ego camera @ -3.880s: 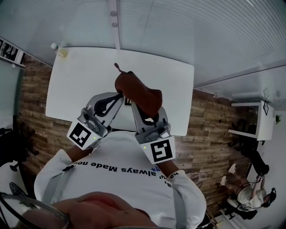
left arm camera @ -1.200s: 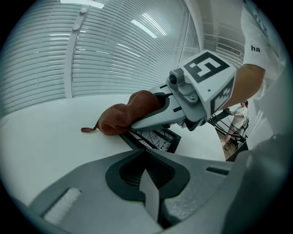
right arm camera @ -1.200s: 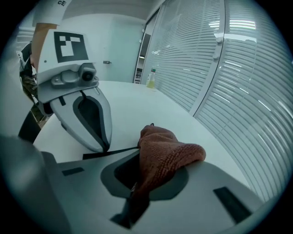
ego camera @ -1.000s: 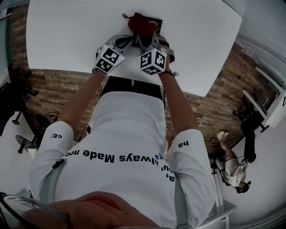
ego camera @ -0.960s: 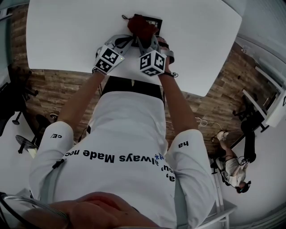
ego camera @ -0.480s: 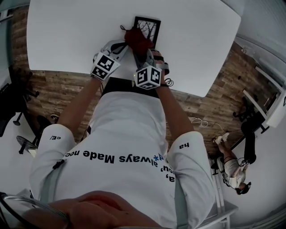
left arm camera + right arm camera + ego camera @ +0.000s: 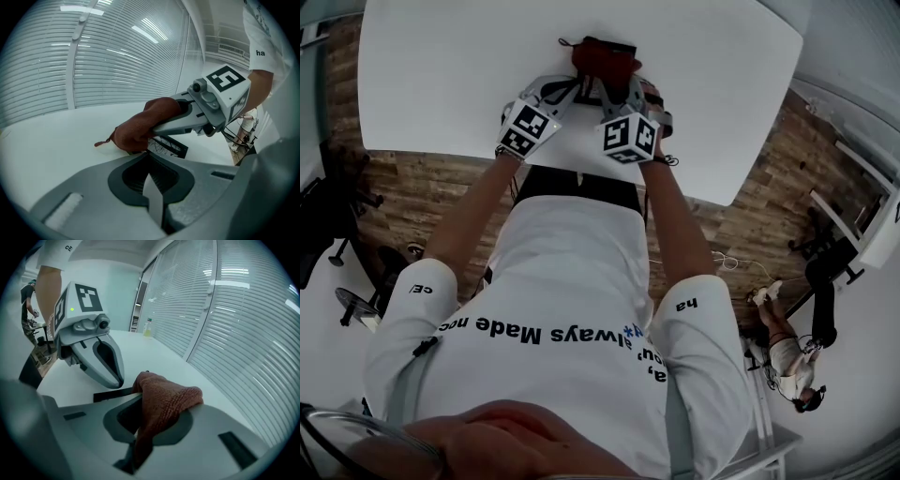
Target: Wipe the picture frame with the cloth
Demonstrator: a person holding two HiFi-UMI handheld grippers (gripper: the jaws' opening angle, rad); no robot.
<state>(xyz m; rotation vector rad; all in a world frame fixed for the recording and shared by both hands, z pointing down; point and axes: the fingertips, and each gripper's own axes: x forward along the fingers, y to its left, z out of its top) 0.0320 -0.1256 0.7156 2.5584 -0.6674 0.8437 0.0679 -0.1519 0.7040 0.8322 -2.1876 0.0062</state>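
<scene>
- Head view: a rust-brown terry cloth (image 7: pixel 602 59) is seen laid over a black rectangular picture frame (image 7: pixel 628 45), which lies flat on the white table (image 7: pixel 441 75).
- Left gripper view: the left gripper (image 7: pixel 151 180) is shown closed with nothing between its jaws, just beside the frame.
- Right gripper view: the cloth is clamped in the right gripper (image 7: pixel 140 427).

Below me a white table (image 7: pixel 431 84) stands on wooden floor (image 7: pixel 394 192); a person (image 7: pixel 787 361) is at lower right.
</scene>
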